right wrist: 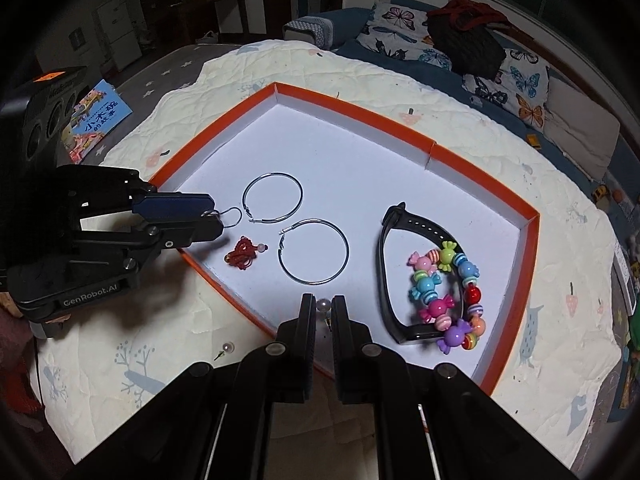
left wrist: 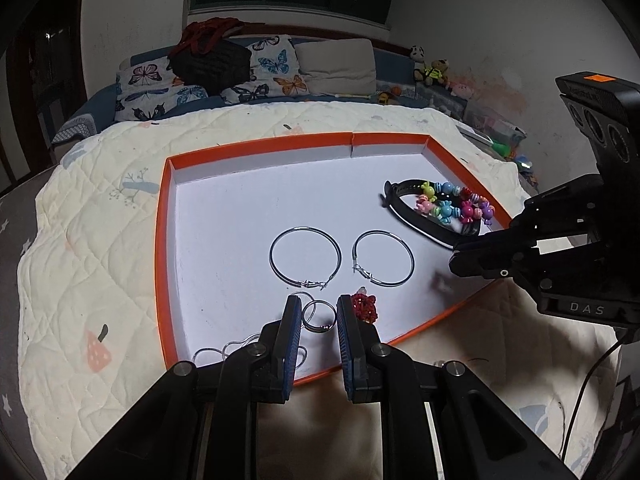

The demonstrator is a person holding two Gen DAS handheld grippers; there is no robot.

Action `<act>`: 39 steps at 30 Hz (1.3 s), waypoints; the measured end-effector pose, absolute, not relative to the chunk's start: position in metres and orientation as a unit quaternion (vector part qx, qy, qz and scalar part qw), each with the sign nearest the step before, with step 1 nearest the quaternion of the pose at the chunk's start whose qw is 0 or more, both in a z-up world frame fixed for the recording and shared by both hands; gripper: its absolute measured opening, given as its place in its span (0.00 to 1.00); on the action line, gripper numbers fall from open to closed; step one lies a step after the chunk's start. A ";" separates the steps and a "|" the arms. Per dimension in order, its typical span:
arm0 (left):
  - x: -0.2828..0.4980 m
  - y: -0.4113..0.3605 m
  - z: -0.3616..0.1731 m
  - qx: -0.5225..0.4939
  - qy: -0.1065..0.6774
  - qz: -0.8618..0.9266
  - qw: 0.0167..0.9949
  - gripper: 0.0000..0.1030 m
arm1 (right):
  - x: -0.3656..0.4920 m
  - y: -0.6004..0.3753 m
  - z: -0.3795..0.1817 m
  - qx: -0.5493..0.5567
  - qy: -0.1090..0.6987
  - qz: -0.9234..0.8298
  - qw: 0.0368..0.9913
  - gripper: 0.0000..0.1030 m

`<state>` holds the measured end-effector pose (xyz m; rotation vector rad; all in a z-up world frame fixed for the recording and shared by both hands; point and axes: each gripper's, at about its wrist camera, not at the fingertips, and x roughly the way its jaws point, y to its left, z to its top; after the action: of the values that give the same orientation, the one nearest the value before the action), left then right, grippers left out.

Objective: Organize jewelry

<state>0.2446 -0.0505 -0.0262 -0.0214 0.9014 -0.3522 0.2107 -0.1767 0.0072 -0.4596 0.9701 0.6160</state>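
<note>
Jewelry (right wrist: pixel 454 336) mostly inside orange-rimmed tray (right wrist: pixel 380 125) on quilt (right wrist: pixel 320 64) over bed. Nearest: right claw (right wrist: pixel 323 309) closed on clear bead stud (right wrist: pixel 323 304) above tray's near rim. Second bead stud (right wrist: pixel 227 347) loose on quilt, outside tray. Candy-bead bracelet (right wrist: pixel 436 307) draped over black watch band (right wrist: pixel 422 226) at tray's right side. Two large hoops (right wrist: pixel 272 174) flat mid-tray, side by side, apart. Red knotted charm (right wrist: pixel 242 254) just left of nearer hoop. Left claw (right wrist: pixel 216 216) pinching small wire ring (right wrist: pixel 241 216) over tray's left edge. Butterfly pillows (right wrist: pixel 524 76) beyond.
</note>
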 end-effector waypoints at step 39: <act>0.218 -0.047 -0.014 -0.010 0.412 -0.170 0.895 0.20 | 0.164 -0.153 -0.013 -0.258 0.475 0.337 0.771 0.10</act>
<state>0.2183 -0.0468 -0.0143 -0.0215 0.8542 -0.3516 0.1644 -0.1529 -0.0127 -0.5597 1.0304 0.7309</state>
